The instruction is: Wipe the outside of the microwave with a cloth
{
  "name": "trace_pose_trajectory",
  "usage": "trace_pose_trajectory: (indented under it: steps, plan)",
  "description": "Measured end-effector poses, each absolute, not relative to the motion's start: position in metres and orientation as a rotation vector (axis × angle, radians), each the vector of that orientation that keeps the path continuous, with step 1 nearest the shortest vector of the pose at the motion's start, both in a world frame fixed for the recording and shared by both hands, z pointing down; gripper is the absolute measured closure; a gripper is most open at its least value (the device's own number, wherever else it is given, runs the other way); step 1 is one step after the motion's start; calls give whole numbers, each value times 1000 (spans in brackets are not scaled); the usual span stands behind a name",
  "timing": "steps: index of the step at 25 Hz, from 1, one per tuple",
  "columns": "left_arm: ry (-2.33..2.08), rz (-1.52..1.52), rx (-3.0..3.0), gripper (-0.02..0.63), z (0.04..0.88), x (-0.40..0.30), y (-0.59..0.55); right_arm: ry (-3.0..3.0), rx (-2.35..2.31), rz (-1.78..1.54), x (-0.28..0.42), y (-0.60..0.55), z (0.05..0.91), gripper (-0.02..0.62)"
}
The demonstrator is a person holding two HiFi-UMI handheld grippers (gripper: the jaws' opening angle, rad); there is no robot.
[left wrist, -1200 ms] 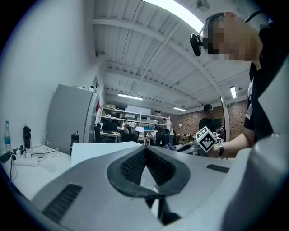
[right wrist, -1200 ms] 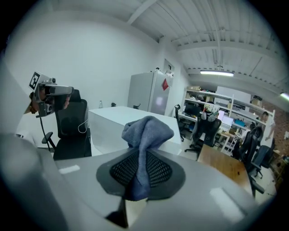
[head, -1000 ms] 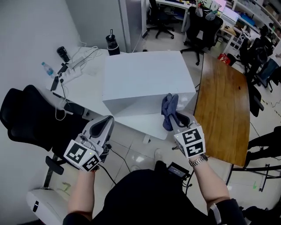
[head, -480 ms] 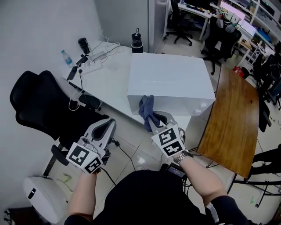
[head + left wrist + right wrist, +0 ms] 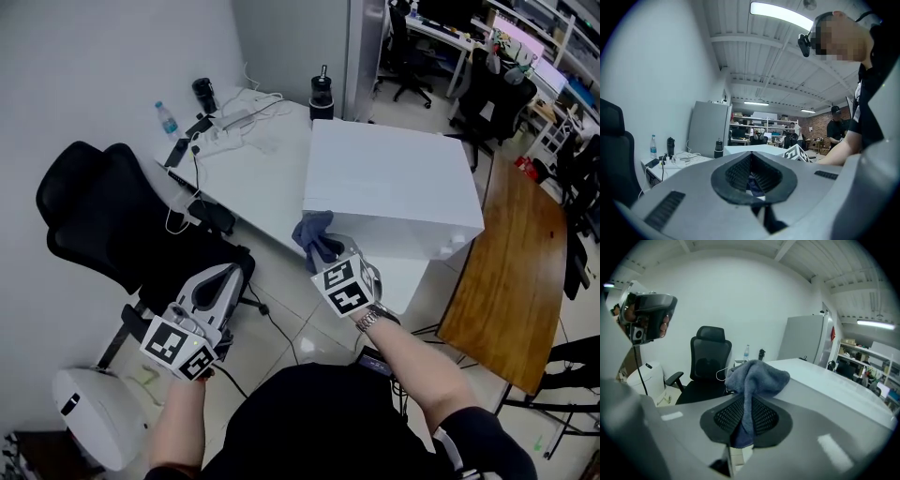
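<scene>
The microwave (image 5: pixel 394 183) is a plain white box on the white desk (image 5: pixel 253 173). My right gripper (image 5: pixel 328 251) is shut on a blue-grey cloth (image 5: pixel 313 232), which bunches up against the microwave's near left corner. In the right gripper view the cloth (image 5: pixel 752 380) hangs down between the black pads (image 5: pixel 724 416), with the microwave's white top (image 5: pixel 834 385) running off to the right. My left gripper (image 5: pixel 223 274) is shut and empty, held low over the floor to the left, away from the microwave. In its own view its shut gripper (image 5: pixel 751 174) points toward the microwave (image 5: pixel 750 150).
A black office chair (image 5: pixel 108 230) stands left of the desk. A water bottle (image 5: pixel 166 116), a black cup (image 5: pixel 203 94), cables and a black tumbler (image 5: pixel 322 92) sit at the desk's far end. A wooden table (image 5: pixel 511 272) lies to the right, a white stool (image 5: pixel 89 412) at lower left.
My right gripper carried the cloth leftward along the microwave's near face, from its right end to its left corner. My left gripper also shifted left, still shut.
</scene>
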State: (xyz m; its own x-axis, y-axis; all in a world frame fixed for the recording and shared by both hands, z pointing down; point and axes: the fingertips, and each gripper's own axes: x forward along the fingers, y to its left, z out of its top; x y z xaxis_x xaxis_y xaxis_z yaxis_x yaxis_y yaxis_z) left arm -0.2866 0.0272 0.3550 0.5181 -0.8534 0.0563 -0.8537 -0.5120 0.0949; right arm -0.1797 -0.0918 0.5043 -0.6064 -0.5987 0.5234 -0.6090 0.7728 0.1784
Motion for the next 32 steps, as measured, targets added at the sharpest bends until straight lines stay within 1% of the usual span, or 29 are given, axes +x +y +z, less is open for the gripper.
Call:
trace_pose_trajectory:
  steps: [7,12,22,32]
  plan:
    - [-1502,17,2633,601,356,-303,25,-2367,940,80,-190,-114,517,545]
    - [-1476,22,2638,601,358,-303,20,-2347,972,99,-180,-116,521,545]
    - [-1391,27,2671,601,361,-278,4,-2290,1065,134,-129,-125,525,545]
    - [-1321,40,2704,601,361,-227,-14,-2262,1120,166,-70,-130,529,545]
